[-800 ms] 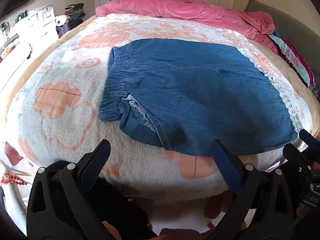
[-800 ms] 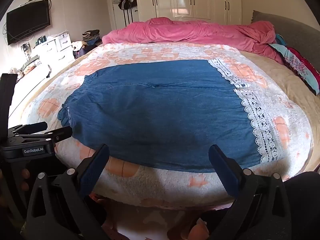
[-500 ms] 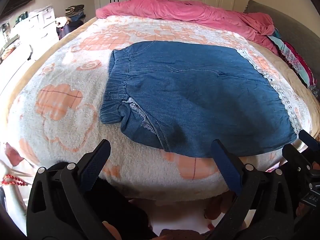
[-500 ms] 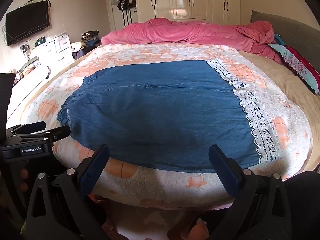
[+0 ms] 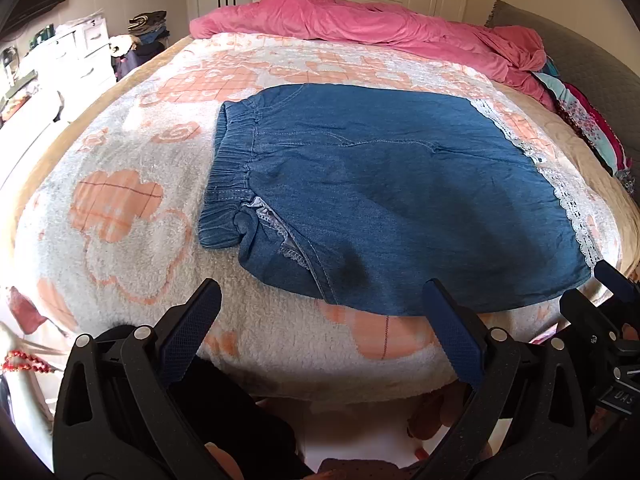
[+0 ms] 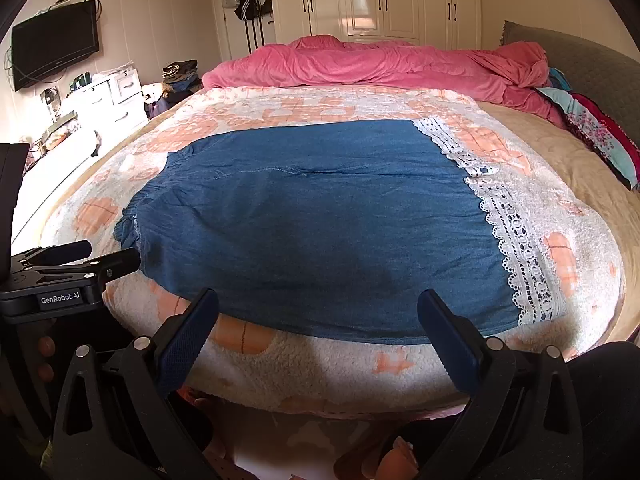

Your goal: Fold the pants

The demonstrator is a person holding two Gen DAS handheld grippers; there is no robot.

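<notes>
Blue denim pants (image 5: pixel 384 184) with a white lace hem (image 5: pixel 560 196) lie flat across the bed, elastic waistband (image 5: pixel 230 172) to the left, legs to the right. They also show in the right wrist view (image 6: pixel 320 228), with the lace hem (image 6: pixel 516 232) at right. My left gripper (image 5: pixel 322 328) is open and empty, just short of the pants' near edge by the waist. My right gripper (image 6: pixel 318 332) is open and empty, at the near edge toward the hem. Each gripper shows in the other's view: the right one (image 5: pixel 600 292) and the left one (image 6: pixel 108 256).
The bed has a white and orange fleece blanket (image 5: pixel 120 208). A pink duvet (image 5: pixel 360 24) is bunched at the far side, with patterned pillows (image 6: pixel 592 132) at right. White drawers (image 6: pixel 108 100) and a wall TV (image 6: pixel 54 44) stand left; wardrobes (image 6: pixel 384 0) behind.
Both grippers have dropped slightly and drawn back a little from the bed; the pants sit higher in view. Both stay open. The pants have not moved.
</notes>
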